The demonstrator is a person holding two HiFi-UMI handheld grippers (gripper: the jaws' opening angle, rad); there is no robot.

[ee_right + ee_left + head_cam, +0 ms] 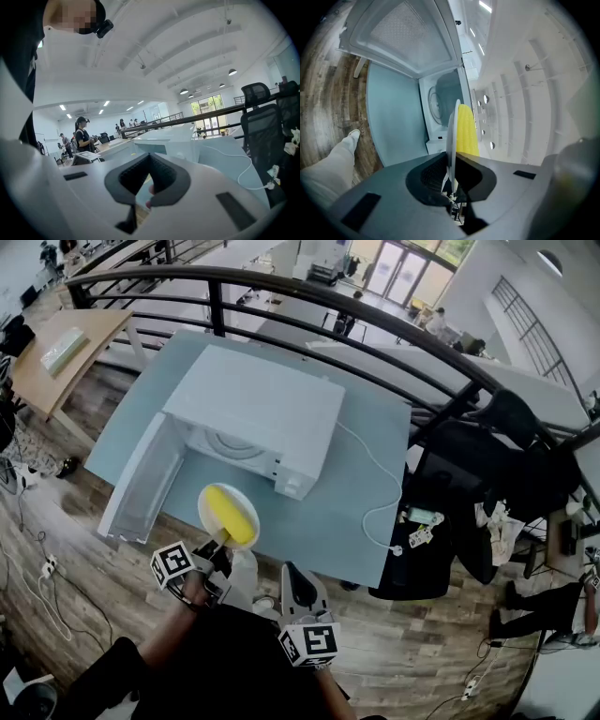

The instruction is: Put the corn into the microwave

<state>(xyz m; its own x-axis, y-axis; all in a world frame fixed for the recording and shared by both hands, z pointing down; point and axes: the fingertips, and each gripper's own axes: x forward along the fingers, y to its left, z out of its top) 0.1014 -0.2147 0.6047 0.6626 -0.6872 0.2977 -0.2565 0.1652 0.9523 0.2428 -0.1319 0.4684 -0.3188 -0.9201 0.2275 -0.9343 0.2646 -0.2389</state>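
Note:
A yellow corn cob lies on a small white plate, held in the air just in front of the white microwave. The microwave door hangs open to the left. My left gripper is shut on the plate's near rim. In the left gripper view the plate shows edge-on between the jaws of the left gripper, with the corn on its right side and the open microwave cavity beyond. My right gripper sits lower right, shut and holding nothing; in its own view the right gripper faces the table.
The microwave stands on a blue-grey table; its white power cable trails over the right side. A black railing runs behind the table. Black office chairs stand to the right, and a wooden desk to the far left.

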